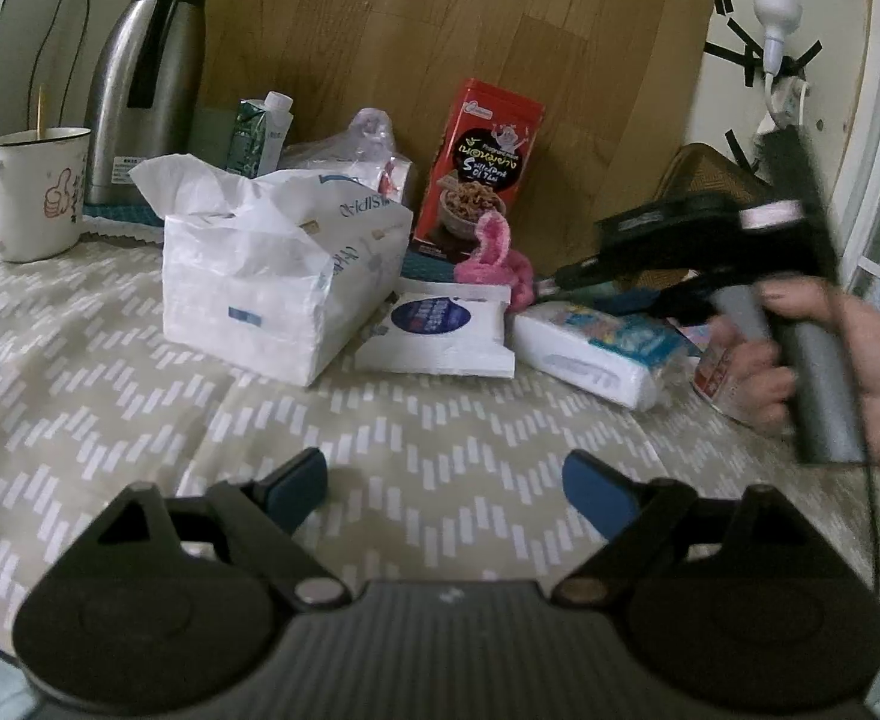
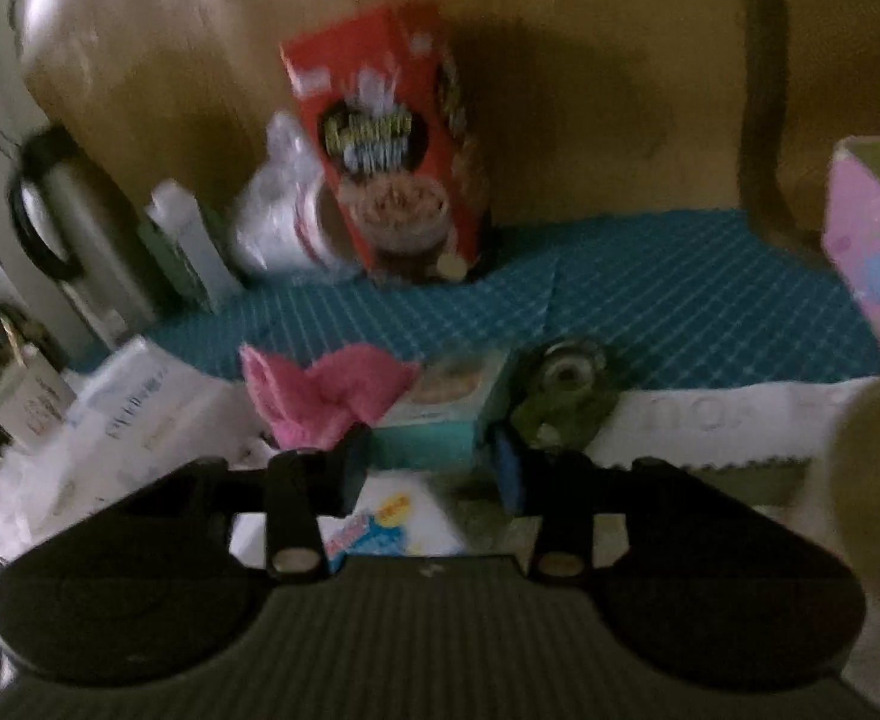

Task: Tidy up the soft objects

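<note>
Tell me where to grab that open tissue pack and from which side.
Grip the tissue pack across its short width near the middle, coming from above: it lies flat and long, its torn top is floppy, and the wet wipes pack crowds its right end.

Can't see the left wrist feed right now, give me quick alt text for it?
The left tongs hang open and empty over a beige chevron-patterned tablecloth. Ahead lie a white plastic tissue pack, a flat white wet-wipe packet and a small white tissue packet, with a hand holding the blurred right tongs over them.

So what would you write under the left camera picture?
Open left gripper hovers over the patterned tablecloth, facing the tissue packs.
</note>
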Action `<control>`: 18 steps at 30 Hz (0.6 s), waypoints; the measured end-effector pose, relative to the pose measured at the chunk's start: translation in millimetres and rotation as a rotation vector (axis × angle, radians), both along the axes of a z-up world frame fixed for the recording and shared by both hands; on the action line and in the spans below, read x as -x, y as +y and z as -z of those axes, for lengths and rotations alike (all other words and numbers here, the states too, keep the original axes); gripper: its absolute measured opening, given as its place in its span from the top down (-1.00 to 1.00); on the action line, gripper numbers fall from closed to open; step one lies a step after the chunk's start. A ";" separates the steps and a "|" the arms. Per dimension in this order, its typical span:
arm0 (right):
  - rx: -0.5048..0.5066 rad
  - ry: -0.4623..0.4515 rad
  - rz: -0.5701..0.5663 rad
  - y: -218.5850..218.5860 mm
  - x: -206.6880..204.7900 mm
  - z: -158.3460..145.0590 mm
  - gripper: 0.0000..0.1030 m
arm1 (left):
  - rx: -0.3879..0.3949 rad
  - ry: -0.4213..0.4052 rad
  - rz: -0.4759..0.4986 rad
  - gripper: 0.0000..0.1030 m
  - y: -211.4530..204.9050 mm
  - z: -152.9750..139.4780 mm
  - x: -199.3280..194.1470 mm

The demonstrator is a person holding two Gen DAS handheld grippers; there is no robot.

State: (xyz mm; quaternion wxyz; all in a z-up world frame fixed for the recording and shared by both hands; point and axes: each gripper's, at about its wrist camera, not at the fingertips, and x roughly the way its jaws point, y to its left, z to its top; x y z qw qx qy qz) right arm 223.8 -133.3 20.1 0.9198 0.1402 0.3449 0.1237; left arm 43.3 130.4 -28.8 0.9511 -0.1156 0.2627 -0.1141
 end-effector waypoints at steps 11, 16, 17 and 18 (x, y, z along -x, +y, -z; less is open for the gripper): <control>0.056 -0.076 -0.047 -77.2 188.7 15.9 0.14 | -0.036 0.029 0.033 -0.86 -2.4 -2.9 -12.6; 0.211 -0.105 -0.108 -78.8 239.7 33.1 0.04 | 0.159 0.100 0.133 -0.73 -8.2 -20.0 -11.6; 0.256 -0.130 -0.113 -75.3 243.1 32.9 -0.02 | 0.210 0.107 0.163 -0.72 -13.2 -25.4 -9.6; 0.290 -0.159 -0.121 -73.4 247.0 32.6 -0.16 | 0.239 0.107 0.195 -0.70 -21.5 -31.3 -6.7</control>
